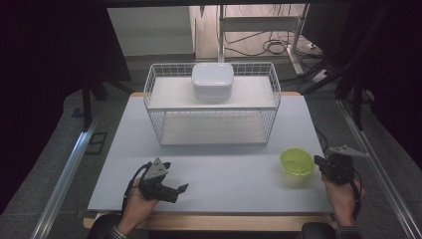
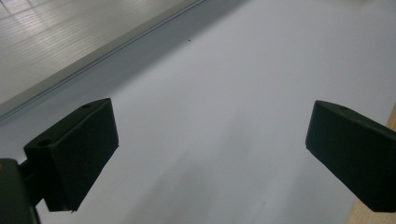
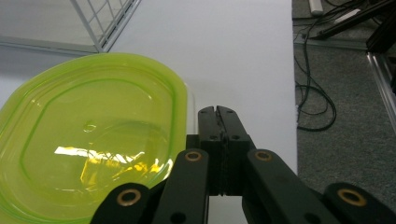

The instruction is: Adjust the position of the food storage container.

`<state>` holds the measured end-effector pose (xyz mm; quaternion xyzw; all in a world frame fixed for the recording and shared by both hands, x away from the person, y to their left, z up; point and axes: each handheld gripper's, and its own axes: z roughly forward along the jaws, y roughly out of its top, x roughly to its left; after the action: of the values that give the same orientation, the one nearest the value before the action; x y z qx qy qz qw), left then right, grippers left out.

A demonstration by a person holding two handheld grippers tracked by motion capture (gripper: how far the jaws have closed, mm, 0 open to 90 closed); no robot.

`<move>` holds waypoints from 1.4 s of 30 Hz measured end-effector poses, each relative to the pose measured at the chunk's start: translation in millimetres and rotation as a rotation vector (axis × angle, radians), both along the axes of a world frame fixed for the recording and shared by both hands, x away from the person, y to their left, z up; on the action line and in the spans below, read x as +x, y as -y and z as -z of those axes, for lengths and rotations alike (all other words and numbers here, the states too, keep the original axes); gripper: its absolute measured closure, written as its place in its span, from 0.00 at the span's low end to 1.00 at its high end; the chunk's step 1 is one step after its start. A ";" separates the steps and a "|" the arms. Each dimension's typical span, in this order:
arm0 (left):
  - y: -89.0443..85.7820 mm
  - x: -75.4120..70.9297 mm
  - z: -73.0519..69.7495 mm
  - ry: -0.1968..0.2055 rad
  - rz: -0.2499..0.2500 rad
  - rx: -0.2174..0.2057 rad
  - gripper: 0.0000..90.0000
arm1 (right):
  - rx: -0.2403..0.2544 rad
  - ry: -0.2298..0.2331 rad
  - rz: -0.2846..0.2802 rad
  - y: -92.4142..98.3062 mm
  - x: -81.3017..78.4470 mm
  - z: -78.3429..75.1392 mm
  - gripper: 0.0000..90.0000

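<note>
Though glossy, oval translucent-green lid (image 3: 88, 135)

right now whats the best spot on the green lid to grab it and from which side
Probably the thin rim of the green lid on its right edge, nearest the right gripper. It lies flat on the table with a shallow raised lip. The jaws are shut beside it, so they would have to open and come in low from the right.

Green lid (image 3: 88, 140) cut off at frame's left and bottom edges, perhaps slightly.
</note>
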<state>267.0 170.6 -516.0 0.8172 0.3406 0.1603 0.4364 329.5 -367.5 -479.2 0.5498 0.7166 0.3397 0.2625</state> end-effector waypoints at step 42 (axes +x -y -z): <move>5.7 -1.1 1.7 -0.005 0.024 0.044 0.03 | 0.081 -0.195 -0.246 -76.6 -18.1 19.1 0.99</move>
<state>265.9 164.9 -517.7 0.8309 0.3284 0.1603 0.4195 311.4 -290.9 -498.3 0.4985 0.7861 0.3431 0.1258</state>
